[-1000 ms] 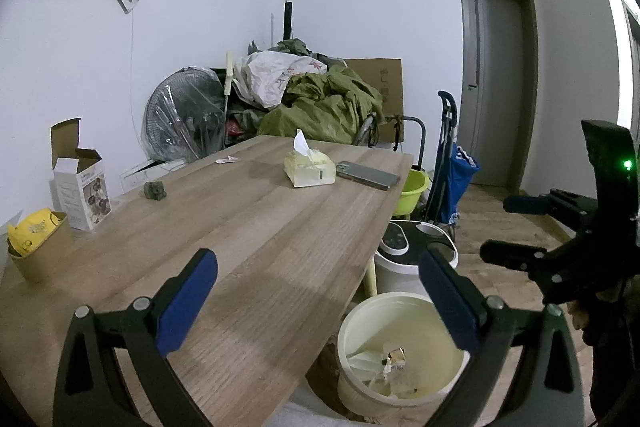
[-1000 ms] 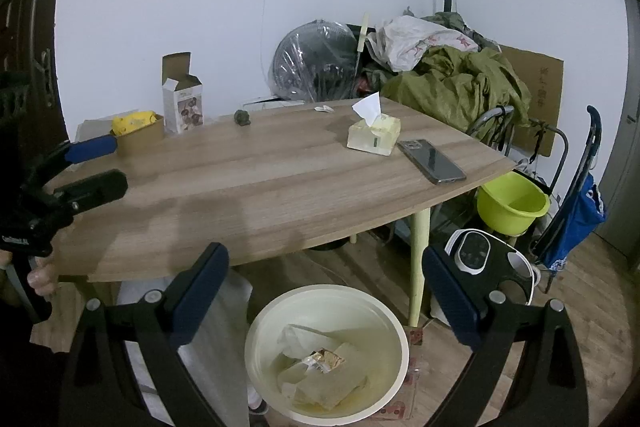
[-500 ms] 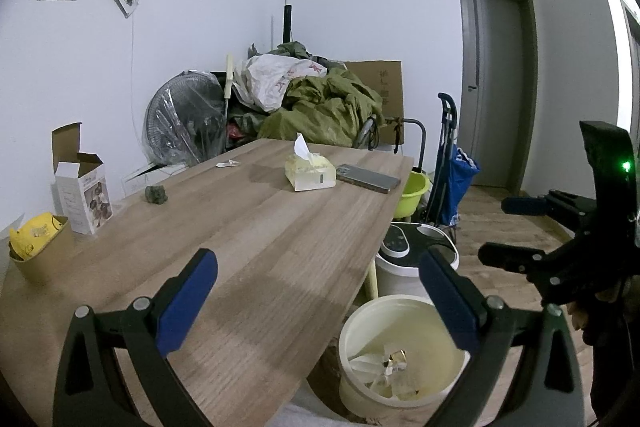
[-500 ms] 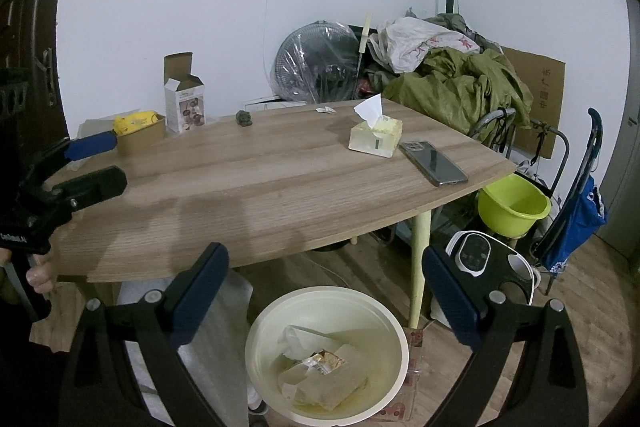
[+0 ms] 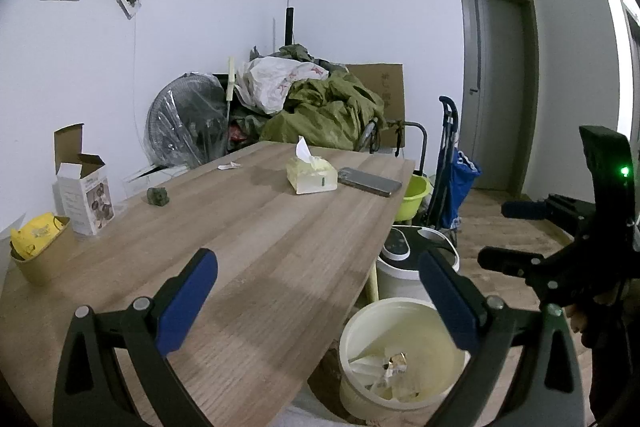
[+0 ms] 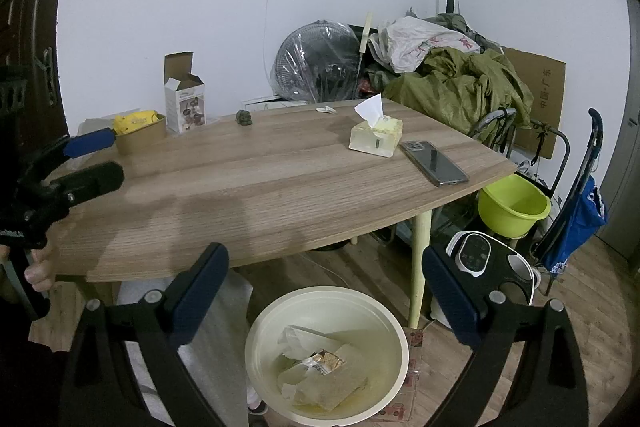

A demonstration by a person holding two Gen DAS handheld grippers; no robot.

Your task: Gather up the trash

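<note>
Left gripper (image 5: 318, 297) and right gripper (image 6: 326, 293): fingers spread wide, empty. Round cream plastic bin (image 6: 256, 343) contains crumpled wrappers (image 6: 320, 375).

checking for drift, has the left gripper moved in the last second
Yes, slightly: the left gripper has tilted downward, since the tissue box and table sit higher in its view.

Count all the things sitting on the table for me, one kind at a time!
Tissue box: 1
Phone: 1
Open white carton: 1
Paper cup with yellow wrapper: 1
Small green lump: 1
White paper scrap: 1
Total: 6
</note>
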